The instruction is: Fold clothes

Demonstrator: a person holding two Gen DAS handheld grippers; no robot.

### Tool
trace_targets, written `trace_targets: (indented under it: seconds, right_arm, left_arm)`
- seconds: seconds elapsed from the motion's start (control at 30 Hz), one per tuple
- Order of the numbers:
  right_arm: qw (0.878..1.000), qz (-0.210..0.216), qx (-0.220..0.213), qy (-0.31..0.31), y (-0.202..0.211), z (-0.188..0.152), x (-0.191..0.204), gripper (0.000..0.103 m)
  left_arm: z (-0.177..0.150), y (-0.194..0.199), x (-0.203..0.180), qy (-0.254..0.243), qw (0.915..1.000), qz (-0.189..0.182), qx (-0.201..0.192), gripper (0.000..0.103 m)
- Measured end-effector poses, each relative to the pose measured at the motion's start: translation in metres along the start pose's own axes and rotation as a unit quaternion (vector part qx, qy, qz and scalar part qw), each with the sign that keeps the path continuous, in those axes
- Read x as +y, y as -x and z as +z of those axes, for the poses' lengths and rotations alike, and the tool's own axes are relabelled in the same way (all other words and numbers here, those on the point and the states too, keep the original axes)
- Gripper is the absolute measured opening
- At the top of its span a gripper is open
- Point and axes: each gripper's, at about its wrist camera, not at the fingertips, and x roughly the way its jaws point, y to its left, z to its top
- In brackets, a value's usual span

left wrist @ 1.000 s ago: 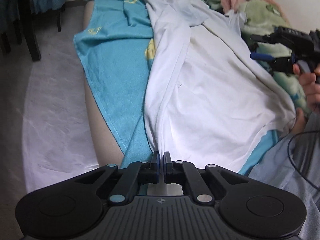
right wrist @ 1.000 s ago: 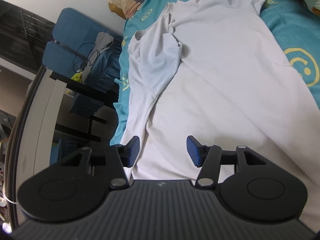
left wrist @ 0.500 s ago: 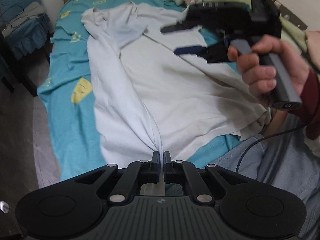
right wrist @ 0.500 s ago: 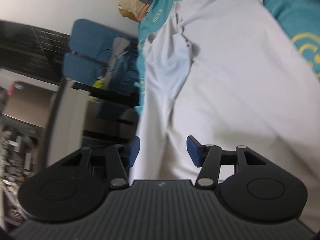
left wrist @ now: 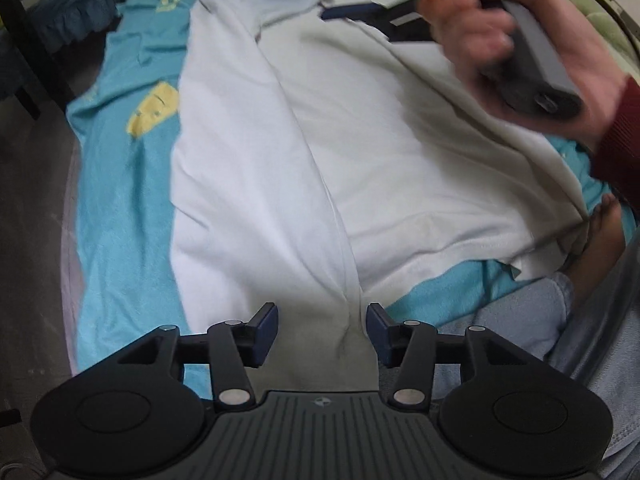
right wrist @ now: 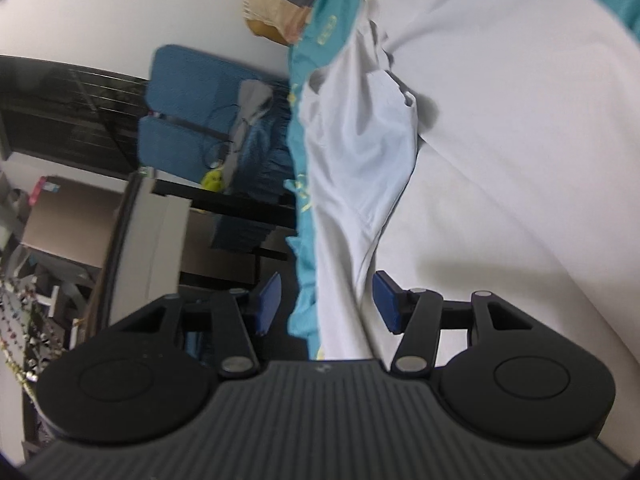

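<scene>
The shirt (left wrist: 400, 152) is spread on the bed (left wrist: 120, 208), one side folded in. Both the left gripper (left wrist: 322, 330) and right gripper (right wrist: 326, 300) are held released, nothing grasped. A fresh grip on the hem is judged to be needed next.

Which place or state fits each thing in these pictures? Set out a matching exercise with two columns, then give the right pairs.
Column one:
1. white cotton T-shirt
2. teal bedsheet with yellow prints
3. left gripper
4. blue cushioned chair

Column two:
A. stands beside the bed, with a cable and a grey cloth on it
B. open, its blue pads on either side of a bunched hem
C. spread flat, with one long edge folded inward
D. lies under the garment, covering the mattress

Pairs: 1-C, 2-D, 3-B, 4-A
</scene>
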Motion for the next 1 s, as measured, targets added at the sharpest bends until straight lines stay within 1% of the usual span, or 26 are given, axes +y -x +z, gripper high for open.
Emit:
trace_targets:
  seconds: [0.07,0.17,0.23,0.27,0.3,0.33,0.37,0.4,0.43,0.5,0.57,0.7,0.73,0.8,0.9,1.0]
  right_arm:
    - [1.0,-0.014,0.003,0.002,-0.024,0.007,-0.006,0.054]
    - [0.999,-0.029,0.014,0.011,-0.061,0.013,-0.014,0.052]
    - [0.999,-0.038,0.02,0.027,-0.082,0.018,-0.016,0.051]
    - [0.998,-0.045,0.017,0.046,-0.09,0.02,-0.013,0.047]
    - [0.997,-0.046,0.011,0.064,-0.095,0.023,-0.01,0.043]
    - [0.996,-0.047,0.005,0.081,-0.1,0.025,-0.006,0.042]
    - [0.995,-0.046,0.001,0.09,-0.104,0.028,-0.003,0.034]
    - [0.994,-0.049,-0.002,0.095,-0.107,0.031,-0.002,0.016]
    - [0.994,-0.048,-0.005,0.098,-0.107,0.034,0.0,0.01]
    - [0.993,-0.043,-0.016,0.105,-0.104,0.038,0.003,0.009]
    - [0.991,-0.041,-0.033,0.122,-0.094,0.043,0.014,0.008]
    - [0.984,-0.051,-0.072,0.155,-0.07,0.059,0.032,0.008]
    - [0.982,-0.057,-0.081,0.161,-0.064,0.063,0.034,0.008]
    - [0.979,-0.073,-0.086,0.171,-0.062,0.07,0.03,0.008]
    - [0.982,-0.085,-0.07,0.156,-0.068,0.075,0.011,0.008]
    - [0.977,-0.108,-0.061,0.172,-0.077,0.069,0.005,0.009]
  left_arm:
    - [0.002,-0.012,-0.001,-0.004,0.9999,-0.001,0.015,0.051]
    - [0.004,-0.023,0.001,-0.004,0.9995,0.003,0.031,0.041]
    - [0.006,-0.025,0.003,0.0,0.9995,0.003,0.03,0.031]
    - [0.007,-0.023,0.005,0.003,0.9996,0.002,0.027,0.024]
    - [0.007,-0.022,0.006,0.009,0.9997,0.002,0.022,0.01]
    - [0.007,-0.019,0.008,0.015,0.9997,0.002,0.017,0.008]
    - [0.007,-0.016,0.01,0.022,0.9997,-0.003,0.009,0.007]
    - [0.006,-0.01,0.01,0.027,0.9996,-0.009,-0.004,0.006]
    - [0.005,-0.002,0.01,0.032,0.9991,-0.017,-0.021,0.005]
    - [0.005,0.018,0.008,0.047,0.9966,-0.04,-0.054,0.005]
    - [0.005,0.038,0.0,0.061,0.9924,-0.068,-0.082,0.005]
    - [0.007,0.046,-0.03,0.08,0.9856,-0.114,-0.096,0.005]
    - [0.007,0.039,-0.037,0.079,0.9864,-0.113,-0.089,0.005]
    - [0.005,0.021,-0.046,0.085,0.9884,-0.104,-0.07,0.005]
    - [0.004,-0.003,-0.05,0.098,0.9895,-0.094,-0.048,0.005]
    - [0.004,-0.005,-0.056,0.093,0.9908,-0.085,-0.049,0.007]
